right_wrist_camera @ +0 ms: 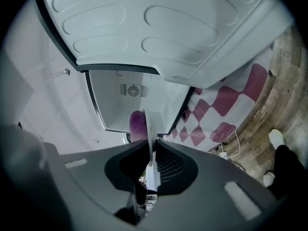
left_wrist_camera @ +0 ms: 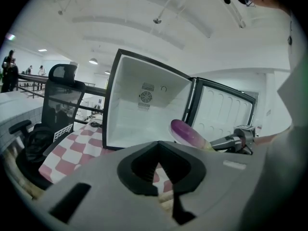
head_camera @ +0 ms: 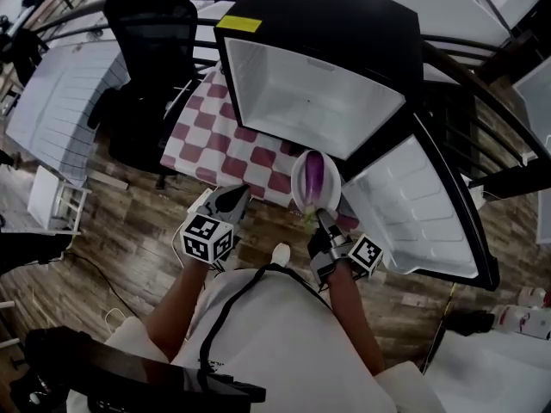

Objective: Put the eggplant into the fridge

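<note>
Your right tongs [head_camera: 323,218] are clamped on the pale narrow end of the eggplant [head_camera: 314,177], which hangs in the air at the centre of the head view, not yet inside anything. Its long axis runs from the tongs up the frame, purple tip leading, straight at the fridge [head_camera: 293,84]. The fridge's white cavity opens just above the tip, and its door [head_camera: 413,209] is swung wide to the right. The right hand already carries the eggplant, so the coming move looks like a plain push forward along that axis. Your left tongs [head_camera: 231,198] sit to the left of it, pressed together on nothing, over the checked tabletop [head_camera: 215,140].
</note>
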Demonstrator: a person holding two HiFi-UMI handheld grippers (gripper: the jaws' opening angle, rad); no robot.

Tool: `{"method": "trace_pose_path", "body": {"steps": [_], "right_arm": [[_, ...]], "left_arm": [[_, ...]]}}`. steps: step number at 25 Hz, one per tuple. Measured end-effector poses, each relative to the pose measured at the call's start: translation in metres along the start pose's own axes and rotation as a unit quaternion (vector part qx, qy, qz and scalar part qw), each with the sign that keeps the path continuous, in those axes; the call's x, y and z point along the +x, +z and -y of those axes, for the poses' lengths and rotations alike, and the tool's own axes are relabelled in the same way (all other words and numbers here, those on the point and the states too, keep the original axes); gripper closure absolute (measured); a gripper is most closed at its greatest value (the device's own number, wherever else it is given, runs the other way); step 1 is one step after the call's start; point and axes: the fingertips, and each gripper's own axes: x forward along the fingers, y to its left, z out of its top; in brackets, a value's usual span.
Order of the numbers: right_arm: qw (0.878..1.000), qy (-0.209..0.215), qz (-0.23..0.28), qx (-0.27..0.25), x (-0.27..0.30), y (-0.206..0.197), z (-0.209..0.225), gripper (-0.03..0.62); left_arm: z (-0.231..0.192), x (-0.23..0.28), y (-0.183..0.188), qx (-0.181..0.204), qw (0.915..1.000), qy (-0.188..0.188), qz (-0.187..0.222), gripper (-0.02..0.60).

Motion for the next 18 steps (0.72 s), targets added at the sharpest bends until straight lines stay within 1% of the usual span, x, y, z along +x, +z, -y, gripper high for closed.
{"method": "trace_pose_path", "body": {"steps": [4,8,13,18], "right_arm": [[1.0,0.003,-0.026,-0.004,0.009,0.014,0.005,0.553],[0.999,0.003,-0.053,-0.009,0.016,0.02,0.008,0.553],[0.998,-0.001,-0.065,-0.009,0.023,0.027,0.018,0.553],[0.997,-0.002,-0.075,0.0,0.028,0.026,0.017,0.553]], "left_arm": [[0.008,0.023,0.003,-0.001,1.0,0.009,-0.001,0.577],[0.011,0.033,0.002,-0.003,0.9998,0.019,-0.004,0.577],[0.007,0.037,0.001,-0.008,0.9993,0.035,-0.009,0.577],[0.006,0.036,0.002,-0.009,0.9989,0.044,-0.012,0.577]]}}
